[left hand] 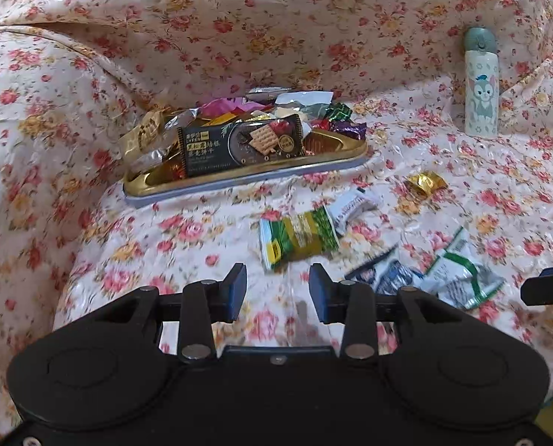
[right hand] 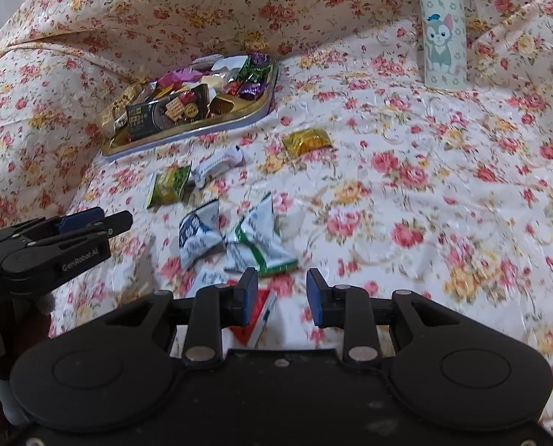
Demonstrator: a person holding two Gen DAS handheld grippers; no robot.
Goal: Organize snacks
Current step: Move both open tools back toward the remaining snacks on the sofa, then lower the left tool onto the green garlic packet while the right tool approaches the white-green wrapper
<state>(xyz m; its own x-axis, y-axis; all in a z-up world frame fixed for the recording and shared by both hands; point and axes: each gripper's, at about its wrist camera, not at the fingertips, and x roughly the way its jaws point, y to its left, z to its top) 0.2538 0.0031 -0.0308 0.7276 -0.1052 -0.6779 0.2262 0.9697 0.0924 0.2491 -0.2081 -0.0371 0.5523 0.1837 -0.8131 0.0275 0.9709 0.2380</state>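
A gold tray (left hand: 332, 150) (right hand: 265, 94) piled with wrapped snacks stands at the back of the flowered cloth, a black cracker pack (left hand: 239, 145) (right hand: 164, 113) leaning at its front. Loose on the cloth lie a green packet (left hand: 298, 236) (right hand: 166, 186), a white sachet (left hand: 352, 206) (right hand: 220, 161), a gold candy (left hand: 425, 182) (right hand: 306, 141), a blue-white packet (left hand: 388, 277) (right hand: 198, 236) and a green-white packet (left hand: 458, 271) (right hand: 257, 245). A red-white packet (right hand: 256, 316) lies under my right gripper. My left gripper (left hand: 277, 293) is open and empty just short of the green packet. My right gripper (right hand: 282, 297) is open and empty.
A white bottle (left hand: 481, 85) (right hand: 443, 33) with a cat drawing stands at the back right. The cloth rises in folds behind and to the left of the tray. The left gripper shows side-on in the right wrist view (right hand: 90, 226).
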